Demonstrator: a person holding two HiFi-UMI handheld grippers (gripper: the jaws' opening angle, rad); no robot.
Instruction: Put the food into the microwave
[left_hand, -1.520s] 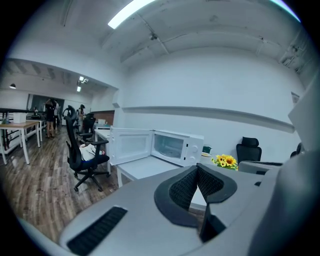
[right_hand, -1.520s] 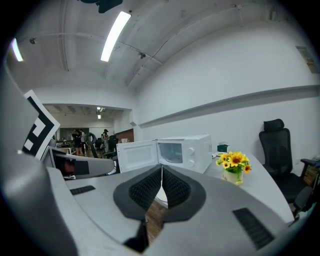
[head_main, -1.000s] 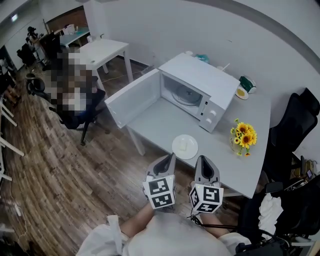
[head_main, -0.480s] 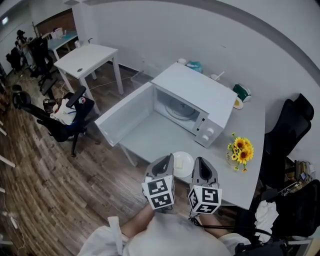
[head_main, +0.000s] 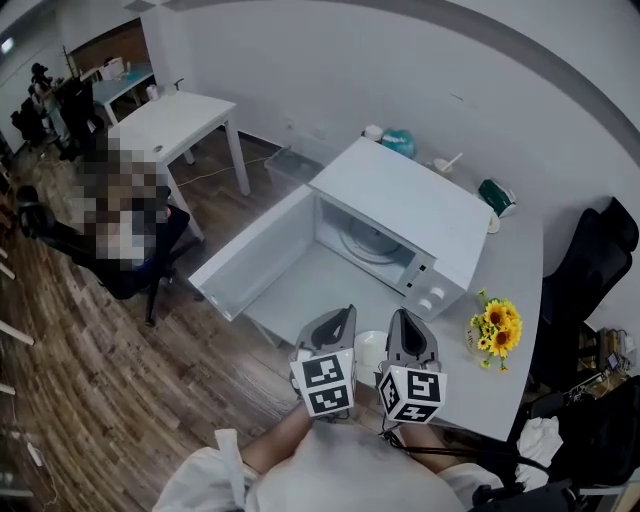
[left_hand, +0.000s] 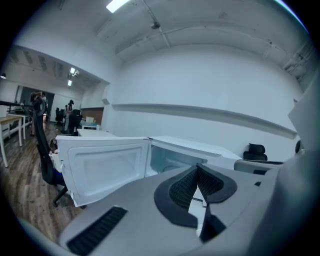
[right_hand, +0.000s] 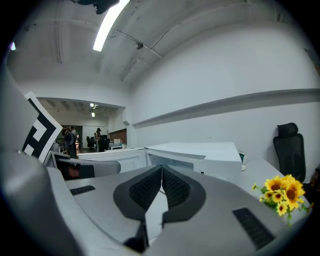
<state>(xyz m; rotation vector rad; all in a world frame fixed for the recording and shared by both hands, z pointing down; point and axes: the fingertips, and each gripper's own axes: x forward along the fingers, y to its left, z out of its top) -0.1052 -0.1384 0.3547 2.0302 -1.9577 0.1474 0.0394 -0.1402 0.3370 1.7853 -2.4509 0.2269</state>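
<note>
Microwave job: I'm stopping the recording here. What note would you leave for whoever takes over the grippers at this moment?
Left gripper: shut, empty. Right gripper: shut, empty. Both are side by side at the near edge of the table.
Things: the microwave is on the table with its door wide open, and only the turntable shows inside. The plate lies on the table just ahead of the grippers, partly hidden by them. The food on it can't be made out.
Done: door open.
Left: grip the plate and set it inside.

White walls (head_main: 330, 70) rise over a wood-plank floor (head_main: 110, 380), with a white desk (head_main: 165, 122) and black office chair (head_main: 592, 265)
</note>
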